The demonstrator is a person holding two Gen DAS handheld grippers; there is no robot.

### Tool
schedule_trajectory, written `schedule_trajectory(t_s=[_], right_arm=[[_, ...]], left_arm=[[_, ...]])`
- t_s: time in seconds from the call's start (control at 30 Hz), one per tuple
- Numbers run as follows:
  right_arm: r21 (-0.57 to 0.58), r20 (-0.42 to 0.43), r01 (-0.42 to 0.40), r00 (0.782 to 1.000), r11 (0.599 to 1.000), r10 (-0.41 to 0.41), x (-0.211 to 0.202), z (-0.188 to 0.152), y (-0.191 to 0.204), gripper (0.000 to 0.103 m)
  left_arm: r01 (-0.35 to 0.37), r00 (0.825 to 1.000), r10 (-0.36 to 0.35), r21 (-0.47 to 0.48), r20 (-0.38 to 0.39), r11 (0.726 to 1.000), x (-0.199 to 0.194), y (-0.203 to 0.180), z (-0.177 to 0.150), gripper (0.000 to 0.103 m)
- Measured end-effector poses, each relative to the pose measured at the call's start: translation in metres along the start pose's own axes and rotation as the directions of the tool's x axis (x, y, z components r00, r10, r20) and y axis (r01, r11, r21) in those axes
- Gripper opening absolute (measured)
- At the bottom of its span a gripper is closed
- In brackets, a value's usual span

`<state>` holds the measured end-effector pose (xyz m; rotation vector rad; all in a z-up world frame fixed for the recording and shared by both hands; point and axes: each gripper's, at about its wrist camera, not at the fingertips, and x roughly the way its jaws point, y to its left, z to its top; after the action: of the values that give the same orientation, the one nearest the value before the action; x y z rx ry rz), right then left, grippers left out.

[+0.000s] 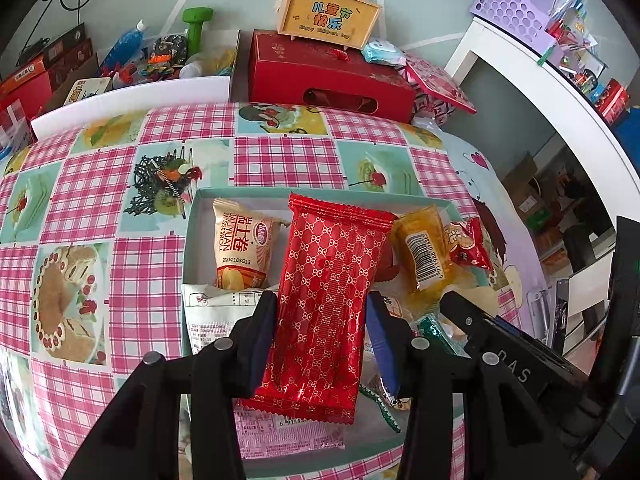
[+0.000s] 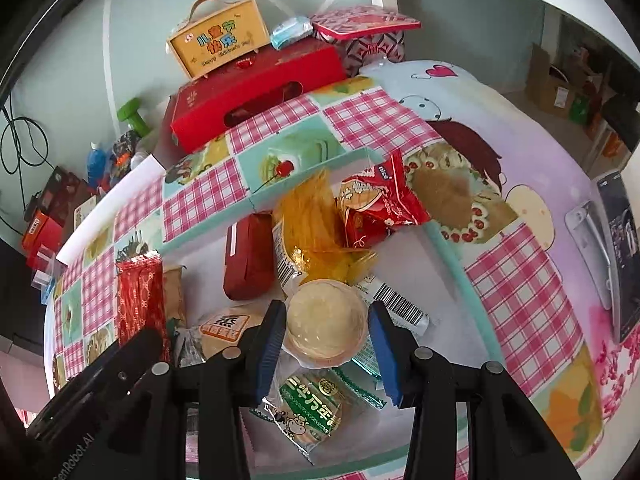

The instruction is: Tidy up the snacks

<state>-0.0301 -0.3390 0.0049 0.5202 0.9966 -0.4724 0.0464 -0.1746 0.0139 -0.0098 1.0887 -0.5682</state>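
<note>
My left gripper (image 1: 322, 300) is shut on a long red foil packet with a gold pattern (image 1: 328, 280) and holds it over a shallow teal-rimmed box (image 1: 191, 240). In that box lie a beige roll packet (image 1: 244, 252), an orange-yellow packet (image 1: 424, 252) and a small red packet (image 1: 468, 244). In the right wrist view my right gripper (image 2: 327, 312) is shut on a round pale cake in a clear cup (image 2: 326, 324), low over the same box (image 2: 444, 248). Under it lies a green biscuit packet (image 2: 316, 400). A dark red packet (image 2: 248, 256) lies further back.
A pink checked cloth (image 1: 100, 200) covers the table. At its far edge stand a red gift box (image 1: 328, 76) with a yellow wooden case (image 1: 328, 16) on top, and a green dumbbell (image 1: 196, 24). A white shelf (image 1: 520, 60) with a purple basket (image 1: 516, 0) stands right.
</note>
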Motion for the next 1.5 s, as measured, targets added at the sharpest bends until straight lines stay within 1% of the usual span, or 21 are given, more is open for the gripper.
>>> schedule_trajectory(t_s=[0.33, 0.47, 0.5, 0.6, 0.67, 0.7, 0.73, 0.77, 0.8, 0.87, 0.93, 0.97, 1.0, 1.03, 1.1, 1.17, 1.23, 1.27, 1.5], right_arm=[[-0.008, -0.017, 0.012, 1.000, 1.000, -0.012, 0.005, -0.001, 0.000, 0.046], [-0.015, -0.019, 0.017, 1.000, 1.000, -0.017, 0.005, -0.002, 0.002, 0.046], [-0.018, -0.020, 0.018, 1.000, 1.000, -0.019, 0.006, -0.002, 0.002, 0.046], [-0.028, -0.020, 0.022, 1.000, 0.999, -0.022, 0.006, -0.002, 0.004, 0.046], [-0.035, -0.011, 0.027, 1.000, 0.999, -0.027, 0.004, -0.001, 0.006, 0.046], [-0.040, -0.008, 0.030, 1.000, 0.999, -0.030, 0.004, -0.001, 0.007, 0.050], [-0.046, -0.008, 0.032, 0.999, 0.998, -0.033, 0.004, -0.001, 0.008, 0.054], [-0.050, -0.010, 0.034, 0.999, 0.998, -0.034, 0.004, -0.001, 0.009, 0.066], [-0.055, -0.011, 0.036, 0.999, 0.998, -0.036, 0.005, -0.002, 0.010, 0.073], [-0.069, -0.006, 0.041, 0.999, 0.997, -0.042, 0.004, -0.002, 0.013, 0.073], [-0.077, -0.001, 0.044, 0.999, 0.996, -0.044, 0.003, -0.003, 0.016, 0.077], [-0.084, 0.004, 0.044, 0.999, 0.995, -0.044, 0.003, -0.003, 0.018, 0.082], [-0.087, 0.007, 0.045, 0.999, 0.995, -0.045, 0.002, -0.004, 0.019, 0.086], [-0.092, 0.010, 0.046, 0.999, 0.995, -0.045, 0.002, -0.004, 0.021, 0.088], [-0.102, 0.018, 0.045, 0.999, 0.994, -0.043, 0.001, -0.005, 0.024, 0.095], [-0.110, 0.027, 0.044, 0.999, 0.993, -0.041, 0.000, -0.005, 0.027, 0.103], [-0.117, 0.046, 0.050, 0.998, 0.992, -0.044, -0.003, -0.006, 0.030, 0.103], [-0.120, 0.058, 0.057, 0.997, 0.991, -0.051, -0.005, -0.006, 0.032, 0.103], [-0.137, 0.085, 0.058, 0.995, 0.989, -0.046, -0.012, -0.008, 0.042, 0.103]], left_arm=[[-0.009, 1.000, 0.009, 0.010, 0.023, 1.000, -0.007, -0.003, 0.002, 0.046], [-0.045, 0.999, 0.044, 0.008, 0.029, 0.999, -0.014, -0.001, 0.002, 0.047], [-0.052, 0.998, 0.052, 0.002, 0.028, 0.999, -0.015, 0.001, 0.001, 0.048], [-0.081, 0.996, 0.082, -0.012, 0.029, 0.997, -0.019, 0.007, 0.001, 0.056], [-0.120, 0.992, 0.121, -0.019, 0.036, 0.993, -0.021, 0.012, 0.001, 0.056], [-0.134, 0.990, 0.135, -0.023, 0.039, 0.991, -0.022, 0.015, 0.001, 0.058], [-0.148, 0.988, 0.149, -0.033, 0.043, 0.988, -0.023, 0.018, 0.001, 0.066], [-0.158, 0.986, 0.160, -0.041, 0.046, 0.987, -0.023, 0.022, 0.001, 0.071], [-0.173, 0.983, 0.176, -0.051, 0.050, 0.984, -0.024, 0.025, 0.001, 0.078], [-0.197, 0.978, 0.200, -0.063, 0.053, 0.978, -0.024, 0.031, 0.001, 0.080], [-0.220, 0.973, 0.224, -0.079, 0.055, 0.972, -0.024, 0.038, 0.001, 0.082], [-0.231, 0.970, 0.236, -0.088, 0.056, 0.969, -0.024, 0.041, 0.001, 0.084], [-0.240, 0.968, 0.246, -0.096, 0.058, 0.966, -0.024, 0.044, 0.001, 0.087], [-0.250, 0.964, 0.257, -0.105, 0.062, 0.963, -0.025, 0.048, 0.000, 0.092], [-0.265, 0.960, 0.274, -0.118, 0.064, 0.957, -0.025, 0.053, 0.000, 0.095], [-0.306, 0.947, 0.315, -0.117, 0.058, 0.945, -0.023, 0.058, -0.001, 0.095], [-0.350, 0.933, 0.356, -0.110, 0.050, 0.930, -0.021, 0.062, -0.002, 0.096], [-0.357, 0.930, 0.364, -0.111, 0.047, 0.927, -0.020, 0.064, -0.002, 0.096], [-0.372, 0.924, 0.380, -0.131, 0.043, 0.919, -0.023, 0.071, -0.002, 0.096]])
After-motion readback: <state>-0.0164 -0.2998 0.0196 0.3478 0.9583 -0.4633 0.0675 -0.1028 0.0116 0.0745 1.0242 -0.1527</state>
